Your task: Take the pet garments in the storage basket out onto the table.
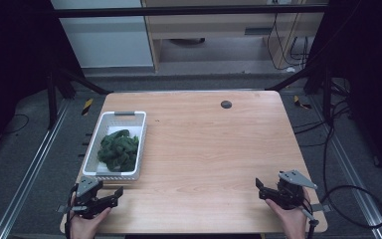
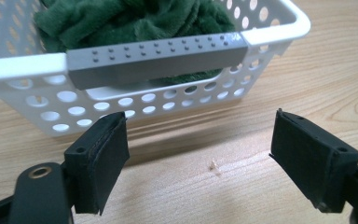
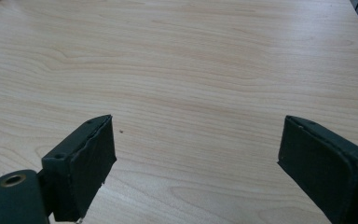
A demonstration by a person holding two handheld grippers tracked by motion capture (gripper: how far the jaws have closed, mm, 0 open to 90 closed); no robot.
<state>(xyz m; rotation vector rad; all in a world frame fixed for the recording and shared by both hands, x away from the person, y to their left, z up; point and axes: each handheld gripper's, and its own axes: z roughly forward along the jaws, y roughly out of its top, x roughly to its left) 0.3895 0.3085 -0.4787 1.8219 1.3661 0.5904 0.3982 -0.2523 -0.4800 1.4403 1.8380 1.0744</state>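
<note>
Your left tongs (image 2: 198,154), wide open and empty, sit just before the basket (image 2: 23,70); grab its grey handle (image 2: 156,58) squarely. Right tongs (image 3: 196,163) gape empty too.

Your surface (image 1: 209,149) is pale wood-grain with a smooth, faintly satin finish. The basket (image 2: 37,65) in front of you looks like white plastic, smooth and perforated, with a grey matt studded grip (image 2: 158,58) on its rim. Inside it lies a dark green cloth (image 2: 130,18), plush and fuzzy. The pads (image 2: 100,158) on your left hand-held gripper (image 2: 200,158) look like matt black rubber or foam.
</note>
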